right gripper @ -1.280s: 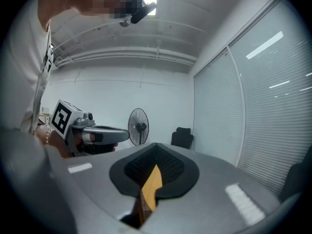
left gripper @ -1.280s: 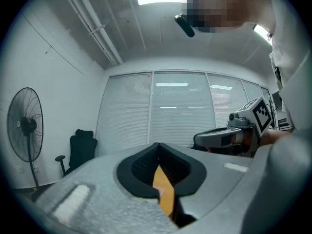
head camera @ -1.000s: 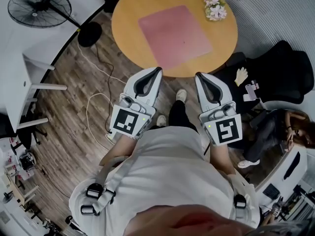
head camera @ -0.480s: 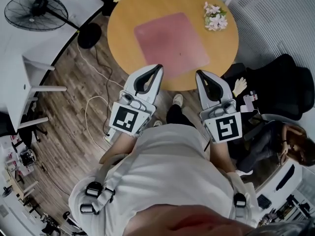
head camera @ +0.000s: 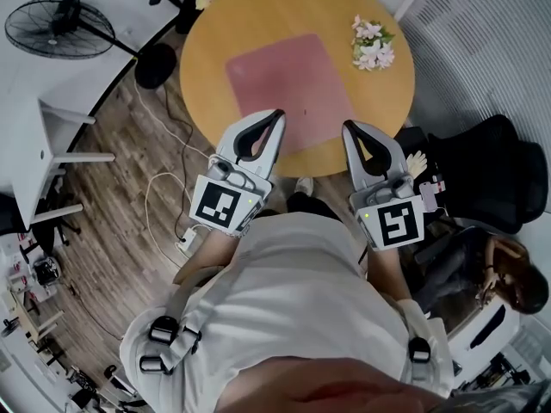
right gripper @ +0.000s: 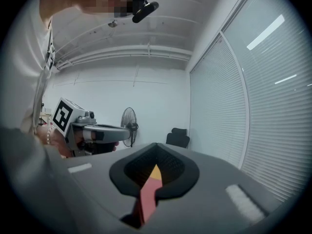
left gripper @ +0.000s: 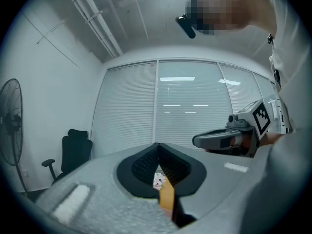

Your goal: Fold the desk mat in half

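A pink desk mat [head camera: 280, 86] lies flat on the round wooden table [head camera: 207, 50] in the head view. My left gripper [head camera: 277, 114] is shut and holds nothing, its tips over the mat's near left edge. My right gripper [head camera: 348, 127] is also shut and holds nothing, just over the table's near rim, right of the mat. In the left gripper view the left gripper [left gripper: 158, 146] shows closed jaws, with the right gripper [left gripper: 196, 140] beside it. In the right gripper view the right gripper [right gripper: 156, 146] shows closed jaws, and a strip of pink mat [right gripper: 146, 199] shows through the slit.
A bunch of pale flowers [head camera: 372, 41] lies on the table's far right. A floor fan [head camera: 58, 22] and a white desk [head camera: 30, 149] stand at the left, with cables [head camera: 159, 200] on the wood floor. A black office chair [head camera: 495, 157] and a seated person [head camera: 504, 274] are at the right.
Both grippers have advanced level towards the table. Their tips went from short of the table's rim to over its near edge, and the mat has drawn closer. Both stay shut.
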